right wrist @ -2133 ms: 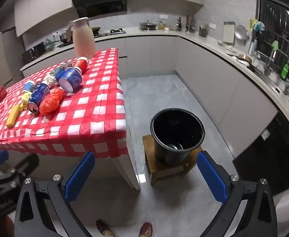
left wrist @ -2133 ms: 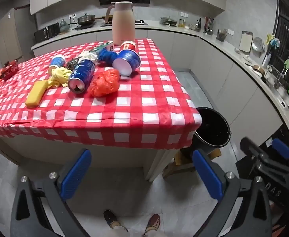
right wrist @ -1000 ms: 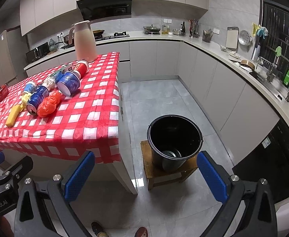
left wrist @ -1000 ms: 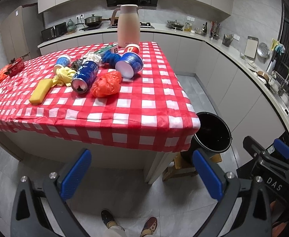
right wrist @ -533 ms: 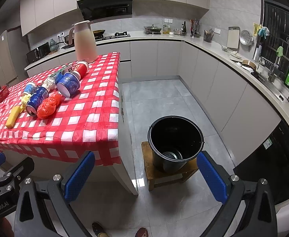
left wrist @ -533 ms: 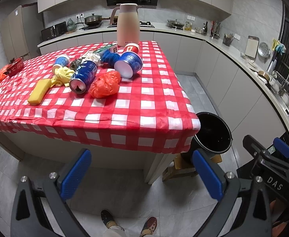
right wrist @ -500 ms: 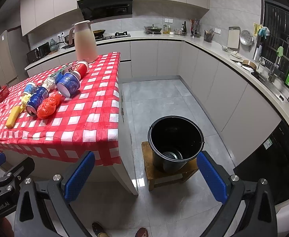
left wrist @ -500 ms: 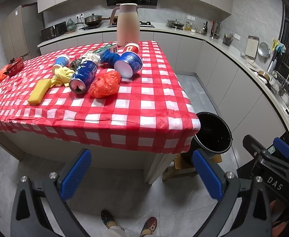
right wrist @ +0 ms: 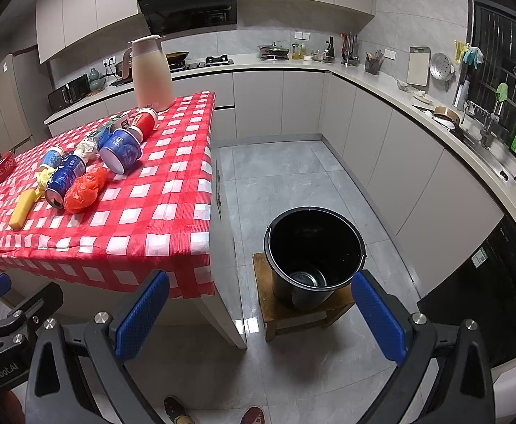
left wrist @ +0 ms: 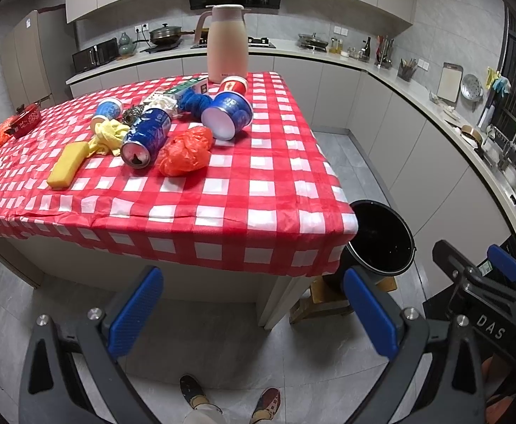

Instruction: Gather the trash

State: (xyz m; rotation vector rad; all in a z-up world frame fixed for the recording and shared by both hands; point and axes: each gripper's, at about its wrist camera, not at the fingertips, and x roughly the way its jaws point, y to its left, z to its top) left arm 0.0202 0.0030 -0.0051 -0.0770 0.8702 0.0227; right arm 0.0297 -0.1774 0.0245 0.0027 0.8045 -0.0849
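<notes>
Across the left wrist view, a table draped in a red-and-white checked plastic cloth [left wrist: 201, 190] fills the centre, with trash clustered in its upper left: a crumpled orange plastic bag [left wrist: 184, 151], a blue drink can on its side [left wrist: 146, 137], a tipped blue paper cup with a white base [left wrist: 227, 115], a red paper cup [left wrist: 234, 85], a yellow sponge block [left wrist: 66, 166] and a crumpled yellow cloth [left wrist: 107, 134]. A tall beige thermos jug [left wrist: 226, 44] stands upright at the table's far edge. The left gripper [left wrist: 254, 314] occupies the bottom of the frame, its blue-padded jaws spread wide and holding nothing, well short of the table. A black plastic bucket [left wrist: 381, 240] sits at right, partly hidden behind the table corner, and the right gripper [left wrist: 484, 275] shows at lower right.

Lower in the right wrist view, the right gripper [right wrist: 259, 312] likewise has its jaws spread wide and empty. Between them, mid-frame, the bucket [right wrist: 314, 251] rests on a low wooden stool [right wrist: 268, 304] beside the table, which occupies the left of the frame. A person's shoes [right wrist: 176, 413] touch the grey tiled floor at the bottom edge.
</notes>
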